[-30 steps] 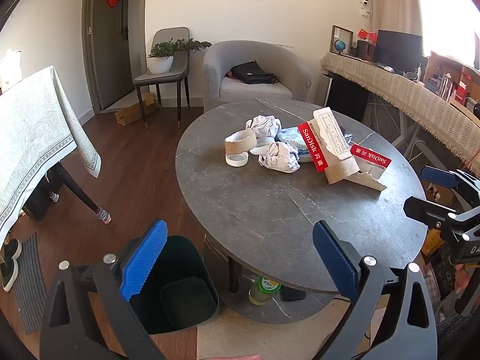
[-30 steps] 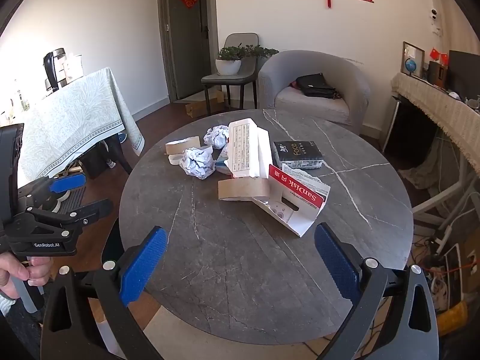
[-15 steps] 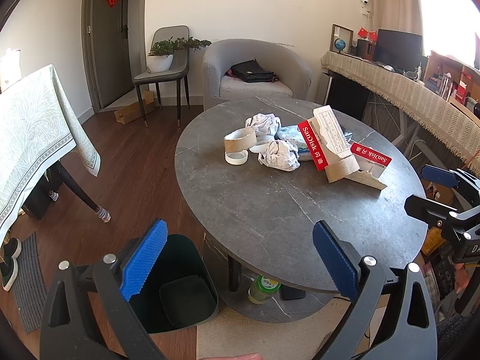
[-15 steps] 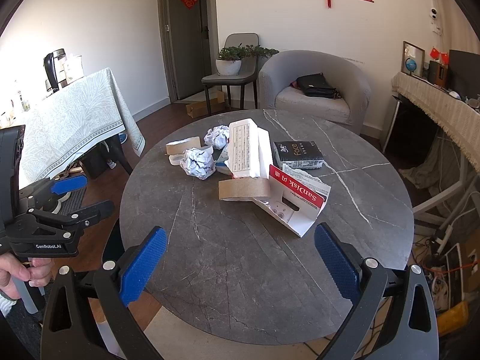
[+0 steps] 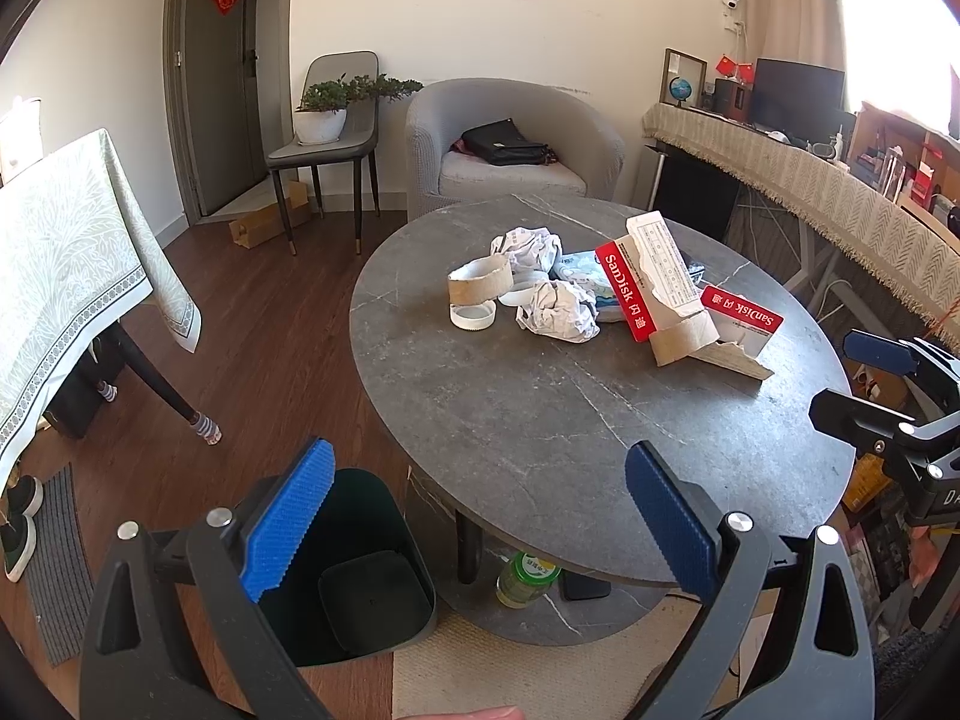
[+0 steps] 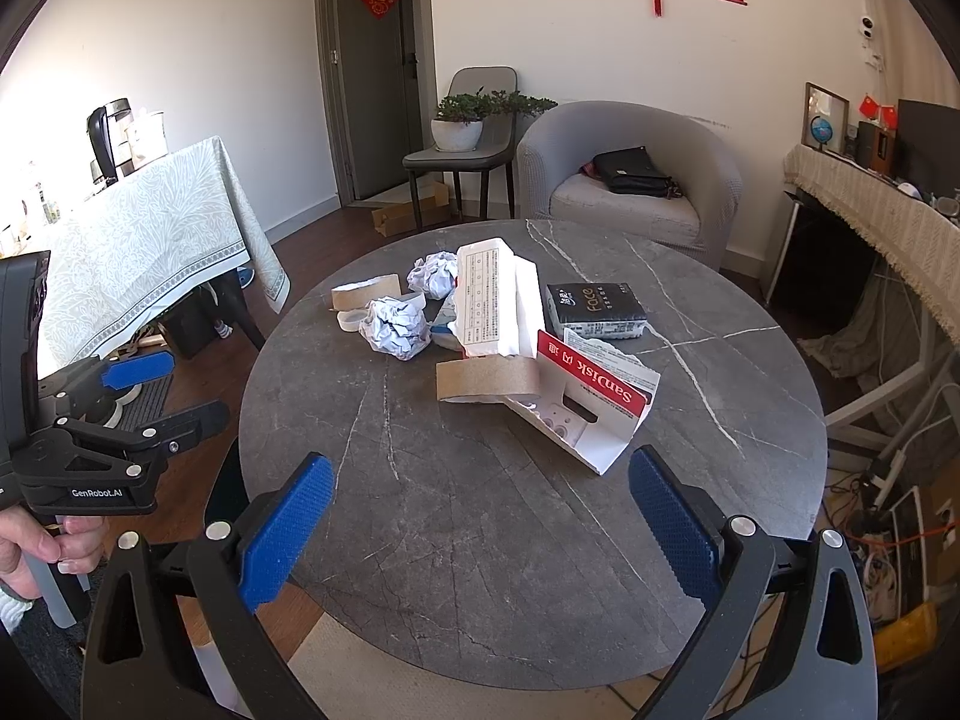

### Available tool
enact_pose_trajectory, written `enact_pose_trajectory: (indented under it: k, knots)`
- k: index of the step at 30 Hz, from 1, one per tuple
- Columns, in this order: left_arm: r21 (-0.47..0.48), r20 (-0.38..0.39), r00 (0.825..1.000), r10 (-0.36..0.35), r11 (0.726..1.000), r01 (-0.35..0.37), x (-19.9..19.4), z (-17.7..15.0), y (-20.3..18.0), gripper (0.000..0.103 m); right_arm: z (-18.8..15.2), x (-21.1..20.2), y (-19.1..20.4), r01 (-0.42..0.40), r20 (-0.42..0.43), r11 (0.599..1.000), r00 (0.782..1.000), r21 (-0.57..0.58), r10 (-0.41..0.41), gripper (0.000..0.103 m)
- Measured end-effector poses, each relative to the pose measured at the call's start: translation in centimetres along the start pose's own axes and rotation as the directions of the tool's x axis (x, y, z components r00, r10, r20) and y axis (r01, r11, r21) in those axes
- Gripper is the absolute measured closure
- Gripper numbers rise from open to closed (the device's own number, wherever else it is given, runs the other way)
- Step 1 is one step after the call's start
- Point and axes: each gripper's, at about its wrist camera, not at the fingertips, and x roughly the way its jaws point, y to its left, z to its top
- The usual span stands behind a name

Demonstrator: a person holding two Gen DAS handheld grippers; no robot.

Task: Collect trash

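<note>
A pile of trash lies on the round grey table (image 5: 540, 420) (image 6: 480, 510): two crumpled paper balls (image 5: 558, 315) (image 6: 396, 327), a cardboard tube (image 5: 480, 285), a white tape ring (image 5: 473, 315), a second tube (image 6: 486, 378), a torn red-and-white SanDisk box (image 5: 624, 294) (image 6: 591, 396) and a black pack (image 6: 594, 309). A dark green bin (image 5: 354, 516) stands on the floor at the table's left. My left gripper (image 5: 480, 468) is open above the bin and the table's edge. My right gripper (image 6: 480, 468) is open over the table's near side, short of the pile.
Behind the table are a grey armchair (image 5: 510, 144) with a black bag and a chair (image 5: 327, 120) holding a potted plant. A cloth-covered table (image 5: 66, 252) is at the left, a long sideboard (image 5: 810, 180) at the right. A green bottle (image 5: 528, 579) sits under the table.
</note>
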Motion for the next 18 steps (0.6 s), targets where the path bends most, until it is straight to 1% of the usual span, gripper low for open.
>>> enact_pose_trajectory:
  k: [18]
  knots:
    - [-0.003, -0.008, 1.000, 0.002, 1.000, -0.002, 0.22, -0.07, 0.01, 0.004, 0.08, 0.03, 0.10, 0.002, 0.001, 1.000, 1.000, -0.003, -0.002, 0.003]
